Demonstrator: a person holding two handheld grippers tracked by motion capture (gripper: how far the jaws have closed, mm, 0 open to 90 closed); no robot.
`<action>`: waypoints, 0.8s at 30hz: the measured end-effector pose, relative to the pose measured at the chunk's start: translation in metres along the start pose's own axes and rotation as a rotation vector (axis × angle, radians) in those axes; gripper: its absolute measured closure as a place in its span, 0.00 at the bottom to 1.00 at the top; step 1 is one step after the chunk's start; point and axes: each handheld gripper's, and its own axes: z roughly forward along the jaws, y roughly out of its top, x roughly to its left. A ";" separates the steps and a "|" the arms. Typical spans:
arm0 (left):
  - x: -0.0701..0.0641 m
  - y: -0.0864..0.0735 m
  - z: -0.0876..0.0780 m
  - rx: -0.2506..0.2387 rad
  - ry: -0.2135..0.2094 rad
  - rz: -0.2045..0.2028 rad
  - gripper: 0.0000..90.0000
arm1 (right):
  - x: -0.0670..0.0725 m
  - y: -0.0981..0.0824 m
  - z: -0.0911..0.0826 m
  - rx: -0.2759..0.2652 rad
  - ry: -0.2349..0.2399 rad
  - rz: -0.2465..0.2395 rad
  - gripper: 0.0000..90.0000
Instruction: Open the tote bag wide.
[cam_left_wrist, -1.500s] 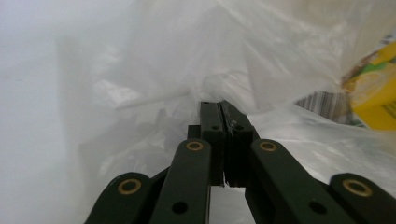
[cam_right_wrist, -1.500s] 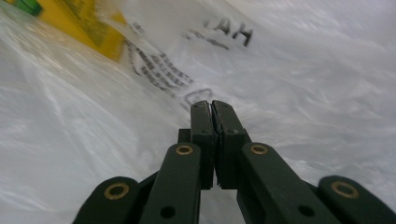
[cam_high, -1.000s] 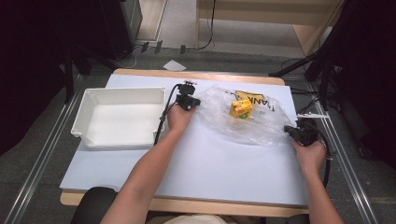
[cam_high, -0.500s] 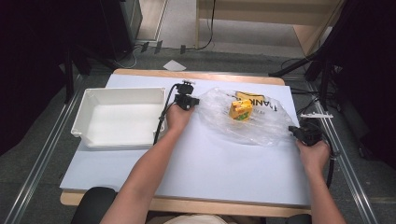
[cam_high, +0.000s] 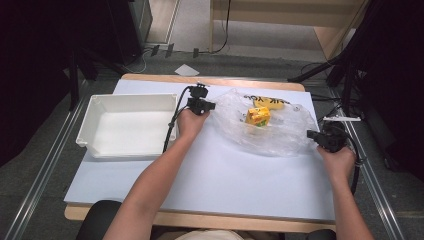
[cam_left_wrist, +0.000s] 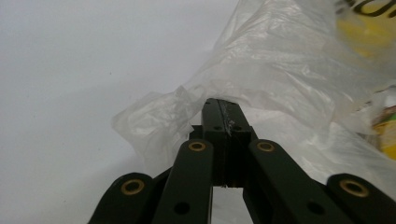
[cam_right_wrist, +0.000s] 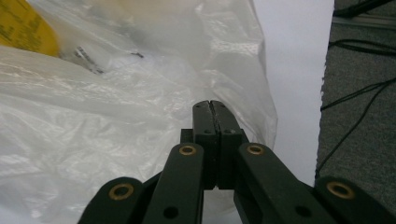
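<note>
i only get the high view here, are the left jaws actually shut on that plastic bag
Observer: Yes. In the left gripper view the left gripper is shut, with a fold of the plastic bag at its tips.
Operator: and the right one
Observer: The right gripper is shut too, its tips against the bag's edge.
Operator: any writing on the yellow stuff inside
Observer: The right gripper view shows small dark print on a yellow packet, too blurred to read.

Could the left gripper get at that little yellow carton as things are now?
Probably not directly. The yellow carton lies inside the clear plastic bag, whose film covers it, and the left gripper is shut at the bag's edge.
</note>
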 end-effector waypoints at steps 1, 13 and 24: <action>0.000 0.000 0.000 0.000 0.000 0.000 1.00 | 0.000 0.000 0.000 0.000 0.000 0.000 1.00; -0.032 0.013 -0.043 -0.071 -0.096 0.116 0.90 | 0.028 0.029 -0.032 -0.070 0.068 -0.087 1.00; -0.069 0.005 -0.034 -0.021 -0.173 0.155 1.00 | 0.057 0.061 -0.006 -0.057 0.111 -0.156 1.00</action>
